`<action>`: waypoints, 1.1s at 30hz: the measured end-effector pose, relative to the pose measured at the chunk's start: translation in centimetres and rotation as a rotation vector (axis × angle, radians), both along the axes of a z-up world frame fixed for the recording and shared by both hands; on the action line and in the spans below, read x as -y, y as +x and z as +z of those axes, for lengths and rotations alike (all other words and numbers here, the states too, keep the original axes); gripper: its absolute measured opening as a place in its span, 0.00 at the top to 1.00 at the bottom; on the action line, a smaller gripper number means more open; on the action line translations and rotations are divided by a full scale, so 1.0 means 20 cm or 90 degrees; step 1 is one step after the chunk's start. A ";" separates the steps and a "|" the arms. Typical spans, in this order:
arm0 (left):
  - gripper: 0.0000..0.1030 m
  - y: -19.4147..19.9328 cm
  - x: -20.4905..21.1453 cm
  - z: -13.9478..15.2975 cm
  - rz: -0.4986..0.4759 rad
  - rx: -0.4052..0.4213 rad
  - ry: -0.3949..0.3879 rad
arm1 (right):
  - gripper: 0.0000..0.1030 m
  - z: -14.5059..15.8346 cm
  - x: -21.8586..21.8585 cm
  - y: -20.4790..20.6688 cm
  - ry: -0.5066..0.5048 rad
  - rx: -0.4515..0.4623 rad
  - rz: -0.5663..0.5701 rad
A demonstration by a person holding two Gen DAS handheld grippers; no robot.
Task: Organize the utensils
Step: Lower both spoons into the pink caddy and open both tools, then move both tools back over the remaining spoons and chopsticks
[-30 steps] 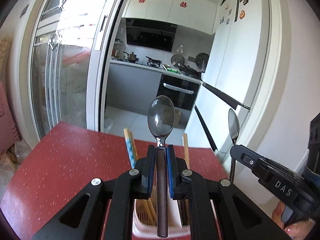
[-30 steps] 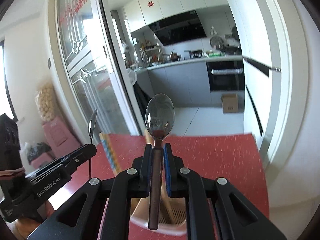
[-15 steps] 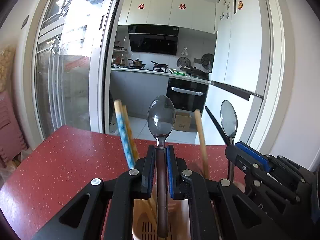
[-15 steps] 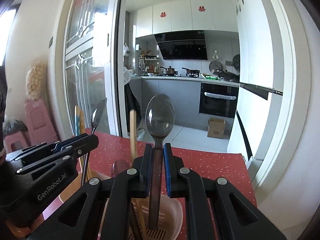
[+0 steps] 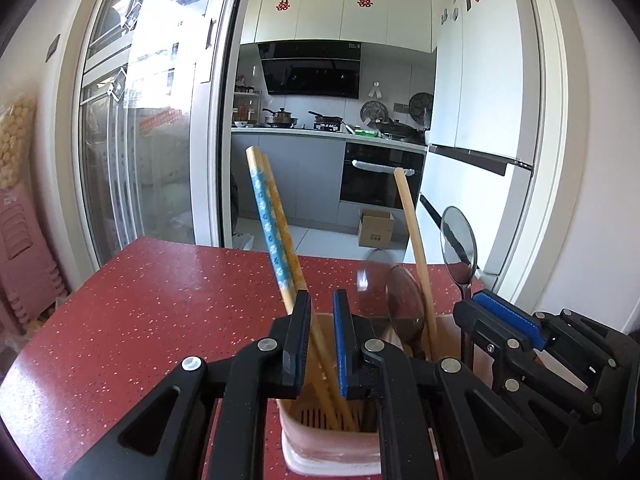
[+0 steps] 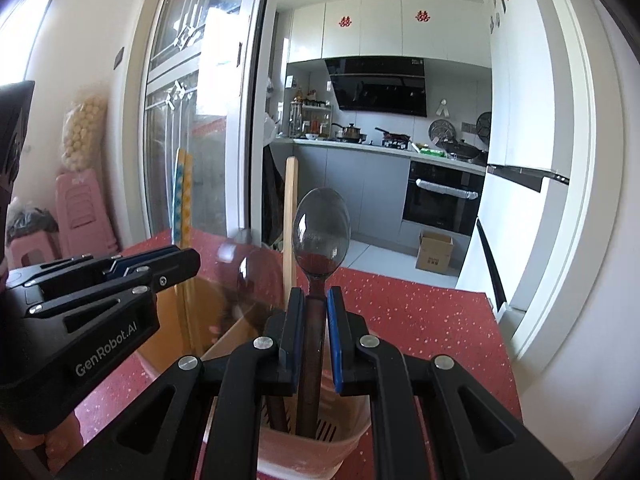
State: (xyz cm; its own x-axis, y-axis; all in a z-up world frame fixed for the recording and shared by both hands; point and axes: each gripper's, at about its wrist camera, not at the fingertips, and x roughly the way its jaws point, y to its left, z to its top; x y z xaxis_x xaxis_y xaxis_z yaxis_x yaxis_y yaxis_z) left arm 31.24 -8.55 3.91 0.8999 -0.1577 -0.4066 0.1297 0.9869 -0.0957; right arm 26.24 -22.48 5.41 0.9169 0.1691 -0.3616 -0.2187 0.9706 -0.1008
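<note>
The right gripper (image 6: 314,320) is closed on a spoon (image 6: 322,232). Its blue pads clamp the dark handle just below the bowl, and the handle's lower end already reaches into the pink utensil holder (image 6: 312,460) on the red table (image 5: 160,300). The left gripper (image 5: 322,320) holds nothing: its jaws stand narrowly apart, and between them only the inside of the holder shows.

In the holder stand a pair of patterned chopsticks (image 5: 272,232), a plain wooden chopstick (image 5: 412,240) and a second spoon (image 5: 402,304), which is blurred.

The held spoon looks light and stiff, with a smooth, glossy bowl, so I judge that it can slip or swing if it is pinched at the bowl. The flat handle near the neck is the better place to hold it. It does not seem fragile — a short drop into the holder should do no harm, though the chopsticks may deflect it.

The side of the left gripper reads "GenRobot.AI" (image 6: 106,350). Two red double-happiness signs (image 6: 348,22) are on the kitchen cabinets. The print on the cardboard box (image 6: 436,250) is too small to read.
</note>
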 end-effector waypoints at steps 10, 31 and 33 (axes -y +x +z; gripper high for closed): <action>0.61 -0.12 -0.03 0.03 0.000 -0.041 0.018 | 0.69 0.01 0.02 -0.04 0.002 -0.040 0.005; 0.60 -0.51 -0.16 -0.01 0.018 -0.162 0.053 | 0.44 0.08 0.13 -0.47 0.102 -0.151 -0.016; 0.60 -0.54 -0.18 -0.03 0.019 -0.173 0.057 | 0.44 0.06 0.12 -0.51 0.110 -0.171 -0.018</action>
